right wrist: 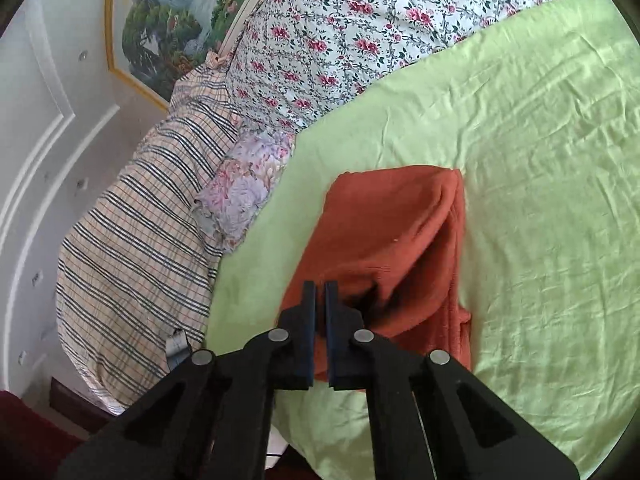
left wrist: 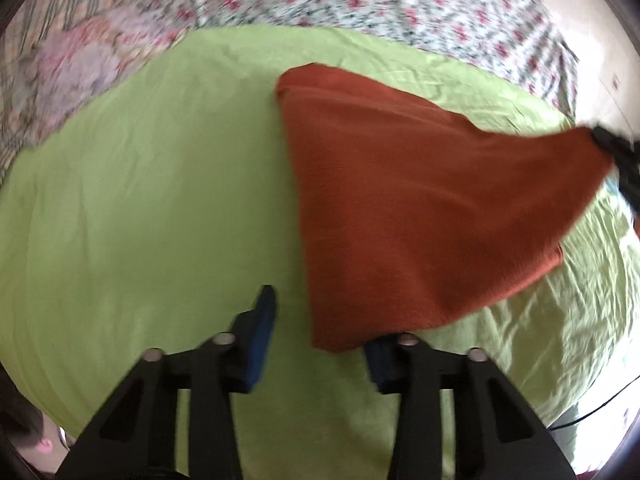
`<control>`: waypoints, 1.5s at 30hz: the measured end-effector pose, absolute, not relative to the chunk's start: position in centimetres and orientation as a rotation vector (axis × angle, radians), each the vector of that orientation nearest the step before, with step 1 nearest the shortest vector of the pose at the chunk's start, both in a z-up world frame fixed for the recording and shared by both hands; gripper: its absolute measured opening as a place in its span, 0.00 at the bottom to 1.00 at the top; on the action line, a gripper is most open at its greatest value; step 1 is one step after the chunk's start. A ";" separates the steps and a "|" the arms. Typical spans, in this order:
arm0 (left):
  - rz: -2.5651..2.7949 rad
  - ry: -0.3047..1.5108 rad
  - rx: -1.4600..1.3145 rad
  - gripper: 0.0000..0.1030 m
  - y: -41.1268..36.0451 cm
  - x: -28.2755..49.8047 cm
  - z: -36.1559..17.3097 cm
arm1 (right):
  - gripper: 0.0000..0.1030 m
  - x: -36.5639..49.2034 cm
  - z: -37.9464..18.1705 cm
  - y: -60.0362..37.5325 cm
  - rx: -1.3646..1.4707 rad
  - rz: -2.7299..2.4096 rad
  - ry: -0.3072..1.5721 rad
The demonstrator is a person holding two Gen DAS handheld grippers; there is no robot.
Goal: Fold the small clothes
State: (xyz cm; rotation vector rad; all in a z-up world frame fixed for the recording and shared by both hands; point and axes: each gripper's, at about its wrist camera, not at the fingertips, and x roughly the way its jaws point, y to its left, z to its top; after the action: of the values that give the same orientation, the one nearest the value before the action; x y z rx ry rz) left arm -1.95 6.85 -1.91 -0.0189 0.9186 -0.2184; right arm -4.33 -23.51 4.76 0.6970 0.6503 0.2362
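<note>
A light green sheet (right wrist: 540,168) covers the bed and gives wide, flat, bare room on most sides of the rust-orange cloth (right wrist: 384,236). Beyond the cloth, a floral quilt (right wrist: 340,28) rises as a soft barrier along the sheet's far edge. Beside the quilt, a striped pillow (right wrist: 136,248) and a small floral cushion (right wrist: 244,196) block that corner, the cushion lying near the cloth.

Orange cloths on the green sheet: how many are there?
1. The orange cloth lies on the green sheet, one corner pinched by the right gripper, another corner between the left gripper's fingers. None seems hidden.
</note>
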 end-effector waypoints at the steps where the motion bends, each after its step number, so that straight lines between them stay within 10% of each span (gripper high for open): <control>1: -0.223 0.923 -0.030 0.26 7.0 -1.9 -1.9 | 0.05 -4.3 4.5 -23.4 0.689 0.225 0.662; 6: -0.214 0.879 -0.027 0.07 6.8 -3.1 -0.4 | 0.05 -5.4 3.2 -23.4 0.580 0.110 0.724; 22: -0.355 0.977 0.003 0.10 8.4 -3.9 -0.5 | 0.07 -5.7 -2.1 -24.1 0.446 -0.026 0.932; 26: -0.462 0.886 -0.029 0.14 9.2 -5.0 2.6 | 0.30 -6.8 -0.4 -25.3 0.524 0.000 0.881; 32: -0.568 0.850 -0.047 0.15 6.9 -2.5 2.8 | 0.35 -2.5 0.8 -26.7 0.605 0.040 0.806; 45: -0.537 0.979 -0.001 0.14 4.1 0.8 -2.6 | 0.11 5.1 -1.0 -25.8 0.408 -0.053 0.893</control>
State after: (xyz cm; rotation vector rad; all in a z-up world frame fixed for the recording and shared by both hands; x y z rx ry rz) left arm 0.76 4.12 -2.62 -0.0007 0.9792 -0.5367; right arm 5.11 -25.81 -0.99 0.4083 0.8934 -0.0533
